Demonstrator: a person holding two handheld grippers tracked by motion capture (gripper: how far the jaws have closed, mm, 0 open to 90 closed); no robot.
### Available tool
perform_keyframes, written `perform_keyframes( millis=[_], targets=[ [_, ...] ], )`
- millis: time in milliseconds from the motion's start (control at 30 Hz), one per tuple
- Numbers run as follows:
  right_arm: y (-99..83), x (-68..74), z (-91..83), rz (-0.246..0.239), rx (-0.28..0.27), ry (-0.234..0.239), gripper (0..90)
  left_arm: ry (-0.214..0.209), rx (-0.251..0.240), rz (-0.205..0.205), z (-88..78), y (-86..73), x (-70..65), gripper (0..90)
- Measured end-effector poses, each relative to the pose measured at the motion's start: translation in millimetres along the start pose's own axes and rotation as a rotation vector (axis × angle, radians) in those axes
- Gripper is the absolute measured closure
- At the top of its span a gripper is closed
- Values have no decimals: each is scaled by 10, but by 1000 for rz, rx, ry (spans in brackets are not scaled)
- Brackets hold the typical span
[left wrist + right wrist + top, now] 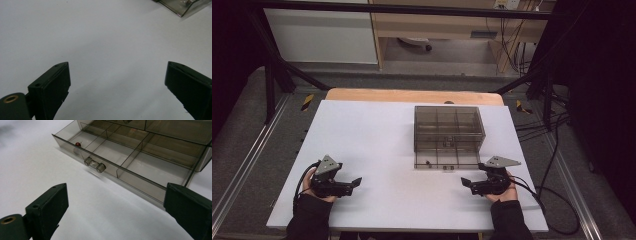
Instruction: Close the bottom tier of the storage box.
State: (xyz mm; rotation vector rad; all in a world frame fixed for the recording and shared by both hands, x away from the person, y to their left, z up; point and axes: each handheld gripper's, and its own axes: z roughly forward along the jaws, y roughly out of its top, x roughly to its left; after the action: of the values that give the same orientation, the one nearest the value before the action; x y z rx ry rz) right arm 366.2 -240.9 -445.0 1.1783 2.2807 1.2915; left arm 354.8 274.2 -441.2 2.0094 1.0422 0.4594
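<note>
A smoky transparent drawer organiser (449, 131) stands on the white worktop (377, 145), right of centre and towards the far side. Its bottom drawer (130, 162) is pulled out towards the person, and the dividers inside split it into several compartments. In the right gripper view a small red object (78, 144) lies in the compartment at the drawer's left end; too little of it can be seen to name it. On the middle of the drawer's front wall sits a clear bar handle (94, 164) on two round studs.

The right tongs (465, 182) lie low over the worktop just in front of the organiser's near right corner, held in the person's right hand (502, 189) and pointing towards the table's middle. Their jaws stand wide with nothing between them, only bare worktop, and the drawer front lies just beyond the tips without touching them.

The left tongs (357, 181) are well apart from the organiser, near the front left part of the worktop, held in the left hand (314, 187) and pointing rightwards. Their jaws also stand wide and hold nothing. In the left gripper view a corner of the organiser (183, 6) peeks in at the upper right.
</note>
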Motion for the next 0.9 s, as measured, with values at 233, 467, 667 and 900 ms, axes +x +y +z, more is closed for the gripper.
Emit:
perform_keyframes(
  millis=[233, 467, 667, 900],
  targets=[
    [21, 9, 1, 16, -24, 28, 184, -2, -6, -5, -22, -16, 20, 59],
    [31, 16, 2, 19, -32, 45, 324, 1, -8, -13, -54, -43, 41, 58],
    [46, 35, 30, 21, -22, 37, 418, -2, -17, -28, -74, -58, 82, 59],
    [73, 53, 85, 48, -22, 43, 515, 4, -19, -36, -98, -82, 112, 58]
  ],
)
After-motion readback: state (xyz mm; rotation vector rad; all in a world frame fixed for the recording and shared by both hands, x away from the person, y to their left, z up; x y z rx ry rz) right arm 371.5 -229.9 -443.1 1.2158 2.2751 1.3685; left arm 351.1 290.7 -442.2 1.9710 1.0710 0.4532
